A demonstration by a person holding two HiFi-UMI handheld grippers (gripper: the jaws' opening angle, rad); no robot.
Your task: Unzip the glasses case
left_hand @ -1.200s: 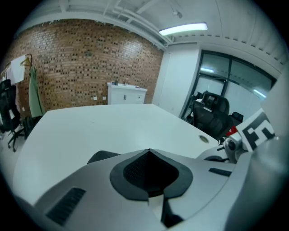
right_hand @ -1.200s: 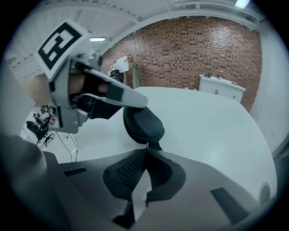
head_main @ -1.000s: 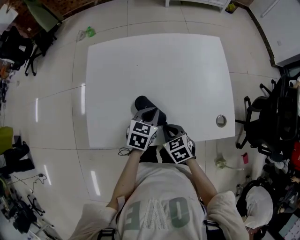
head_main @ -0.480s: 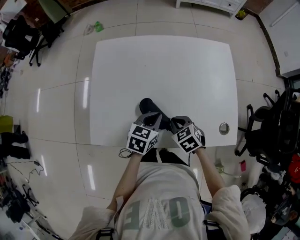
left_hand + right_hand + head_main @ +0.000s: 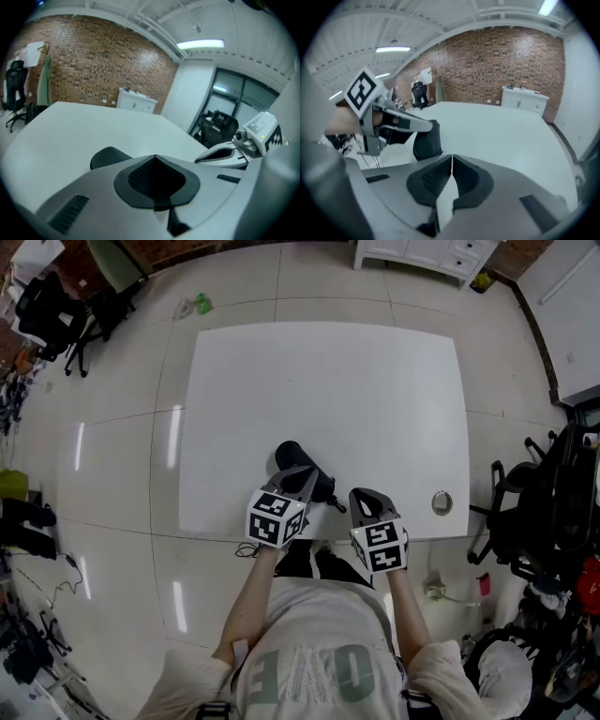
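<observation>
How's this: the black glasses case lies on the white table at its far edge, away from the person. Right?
Not quite. The black glasses case lies on the white table at its near edge, close to the person, not the far one. The head view shows it.

A black oval glasses case [image 5: 289, 455] lies near the front edge of the white rectangular table [image 5: 375, 390]. I see my left gripper [image 5: 302, 476] over it, with my right gripper [image 5: 362, 499] just beside.

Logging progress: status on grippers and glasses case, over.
Left gripper shut, at glasses case. Right gripper shut, empty, clear of it. Zip not visible. Nothing blocking.
</observation>
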